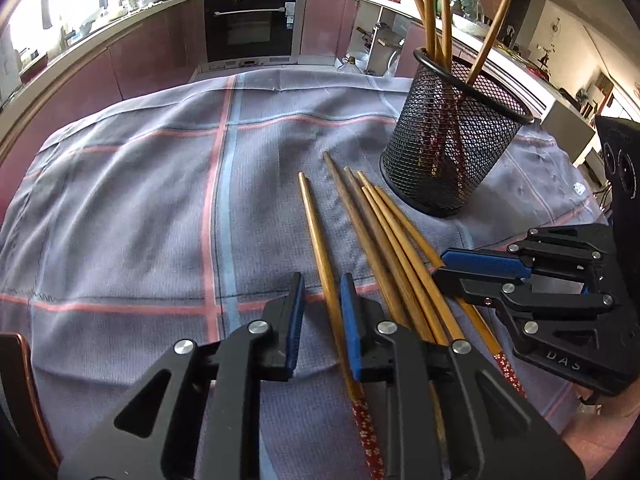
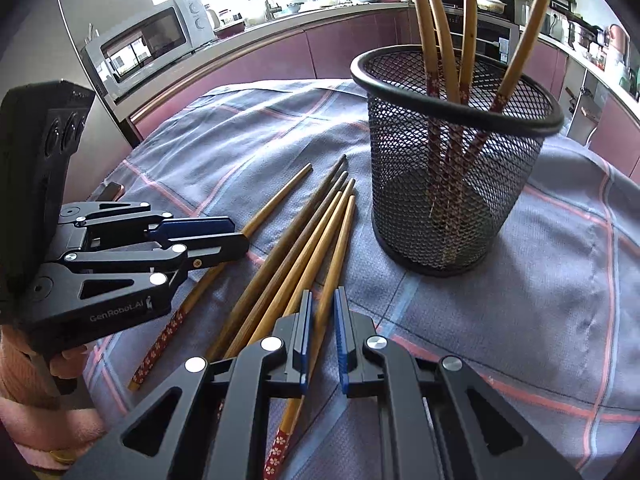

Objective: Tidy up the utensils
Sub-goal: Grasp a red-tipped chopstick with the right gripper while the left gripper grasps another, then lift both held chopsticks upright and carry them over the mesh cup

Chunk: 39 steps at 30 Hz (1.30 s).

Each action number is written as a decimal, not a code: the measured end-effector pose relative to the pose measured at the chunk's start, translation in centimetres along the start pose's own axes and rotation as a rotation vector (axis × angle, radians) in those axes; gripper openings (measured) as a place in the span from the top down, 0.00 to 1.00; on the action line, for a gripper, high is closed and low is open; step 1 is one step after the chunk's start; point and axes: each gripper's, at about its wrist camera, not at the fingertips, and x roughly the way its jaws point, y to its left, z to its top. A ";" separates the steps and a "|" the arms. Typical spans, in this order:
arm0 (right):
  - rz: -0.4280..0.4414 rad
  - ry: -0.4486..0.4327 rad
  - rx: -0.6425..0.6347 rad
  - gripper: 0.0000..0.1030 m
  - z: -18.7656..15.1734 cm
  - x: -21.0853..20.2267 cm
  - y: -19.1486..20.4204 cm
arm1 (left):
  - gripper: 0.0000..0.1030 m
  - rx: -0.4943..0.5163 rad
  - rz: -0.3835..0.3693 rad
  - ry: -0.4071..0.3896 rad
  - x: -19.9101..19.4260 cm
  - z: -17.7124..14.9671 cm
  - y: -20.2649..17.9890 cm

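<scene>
Several bamboo chopsticks (image 1: 380, 232) (image 2: 296, 248) lie fanned on a checked cloth (image 1: 140, 200) (image 2: 520, 300), their red flowered ends toward me. A black mesh cup (image 1: 452, 152) (image 2: 452, 184) beyond them holds several chopsticks upright (image 1: 430, 8) (image 2: 468, 20). My left gripper (image 1: 322, 280) (image 2: 240, 232) straddles the leftmost chopstick (image 1: 316, 232) (image 2: 280, 192); its pads stand a little apart from the stick, so it is open. My right gripper (image 2: 323, 294) (image 1: 439, 266) is shut on the rightmost chopstick (image 2: 344, 232), which lies low on the cloth.
The cloth covers a small table whose far edge drops toward maroon kitchen cabinets and an oven (image 1: 250, 24). A microwave (image 2: 148, 40) stands on the counter to the left. A hand in a pink sleeve (image 2: 24, 360) holds the left gripper.
</scene>
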 end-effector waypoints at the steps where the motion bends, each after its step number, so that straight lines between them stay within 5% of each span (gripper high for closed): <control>1: -0.004 0.000 -0.002 0.91 0.1 0.1 0.0 | 0.81 0.006 0.002 0.002 0.1 0.1 -0.1; 14: 0.048 -0.020 0.021 0.95 0.0 -0.6 -0.8 | 0.93 -0.065 -0.013 -0.002 -0.3 -0.3 0.4; 24: 0.158 -0.137 0.044 0.95 0.1 -4.6 -1.4 | 0.93 -0.135 -0.108 -0.093 -4.3 -0.5 1.4; 39: 0.163 -0.342 0.044 0.95 1.3 -10.6 -1.5 | 0.93 -0.152 -0.263 -0.224 -9.8 0.6 0.7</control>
